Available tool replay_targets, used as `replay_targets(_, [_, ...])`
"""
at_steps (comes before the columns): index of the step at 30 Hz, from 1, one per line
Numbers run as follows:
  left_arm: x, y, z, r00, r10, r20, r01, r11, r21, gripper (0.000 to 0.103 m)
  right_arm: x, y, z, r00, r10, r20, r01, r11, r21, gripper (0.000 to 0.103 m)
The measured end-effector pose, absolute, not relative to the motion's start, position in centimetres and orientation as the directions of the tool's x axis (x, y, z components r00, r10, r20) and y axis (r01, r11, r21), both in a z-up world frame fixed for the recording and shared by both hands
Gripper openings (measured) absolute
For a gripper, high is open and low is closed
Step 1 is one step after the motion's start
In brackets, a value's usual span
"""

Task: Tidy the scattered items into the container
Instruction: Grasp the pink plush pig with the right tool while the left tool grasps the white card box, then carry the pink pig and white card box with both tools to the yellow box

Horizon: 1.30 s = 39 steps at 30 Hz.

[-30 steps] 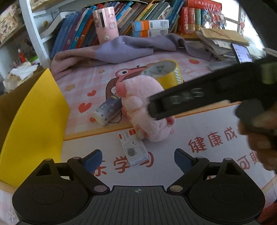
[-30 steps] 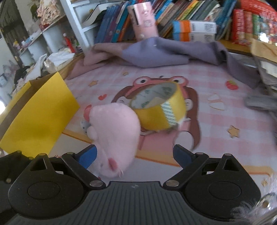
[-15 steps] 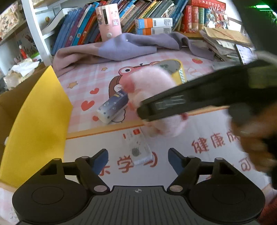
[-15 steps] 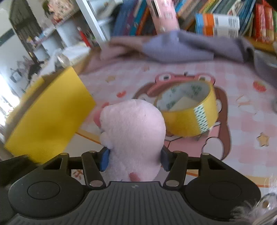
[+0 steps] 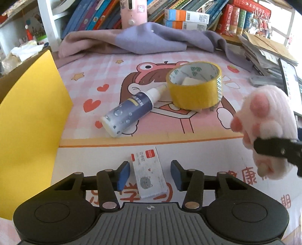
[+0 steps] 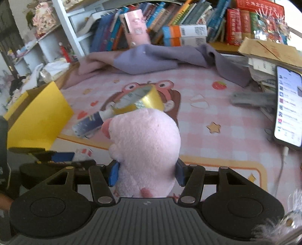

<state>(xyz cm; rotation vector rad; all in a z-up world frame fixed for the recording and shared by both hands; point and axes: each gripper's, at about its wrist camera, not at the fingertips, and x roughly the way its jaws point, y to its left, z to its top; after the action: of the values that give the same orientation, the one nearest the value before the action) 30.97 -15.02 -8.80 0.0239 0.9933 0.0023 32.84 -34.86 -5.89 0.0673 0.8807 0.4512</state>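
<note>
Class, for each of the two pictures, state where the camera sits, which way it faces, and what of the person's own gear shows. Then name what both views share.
Left wrist: on the left gripper, facing forward and down at a small card packet between its closing jaws; the right gripper's finger shows.
Right wrist: on the right gripper, shut on the pink plush paw.
Shared: paw, tape roll, bottle, yellow box.

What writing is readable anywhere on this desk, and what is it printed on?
"康" and "期": large red characters on the white mat, partly cut off.
"学": red, on the same mat, half hidden under the small white packet.
Small white packet, spray bottle, tape roll, books, phone: print too small or blurred.
</note>
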Motion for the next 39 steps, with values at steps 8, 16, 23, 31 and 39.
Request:
replay_targets(8, [28.9, -14.4, -6.6, 0.553, -0.019, -0.833, 0.026, 1.0, -0.006, 0.028, 32.3, -34.1, -5.9, 0.539, 0.424, -0.728, -0.368, 0.896, 0.249, 0.054])
replay_targets(16, [25.8, -12.8, -3.9, 0.582, -0.07, -0.81, 0.001, 0.996, -0.086, 0.028, 31.0, -32.6, -5.0, 0.536, 0.456, -0.711, -0.404, 0.877, 0.259, 0.054])
replay_targets(23, [23.0, -12.2, -1.3, 0.629, -0.104, -0.77, 0.03, 0.994, -0.109, 0.028, 28.6, -32.4, -2.9, 0.564, 0.448, -0.694, -0.418, 0.879, 0.229, 0.054])
replay_targets(31, [20.1, -11.3, -0.3, 0.668, -0.159, -0.727, 0.083, 0.987, -0.139, 0.028, 25.2, -32.5, -1.2, 0.587, 0.395, -0.707, -0.38, 0.905, 0.19, 0.054])
replay_targets(39, [17.8, -10.0, 0.7, 0.708, -0.211, -0.674, 0.171, 0.977, -0.126, 0.028, 21.8, -31.0, 0.4, 0.655, 0.347, -0.672, -0.334, 0.93, 0.154, 0.054])
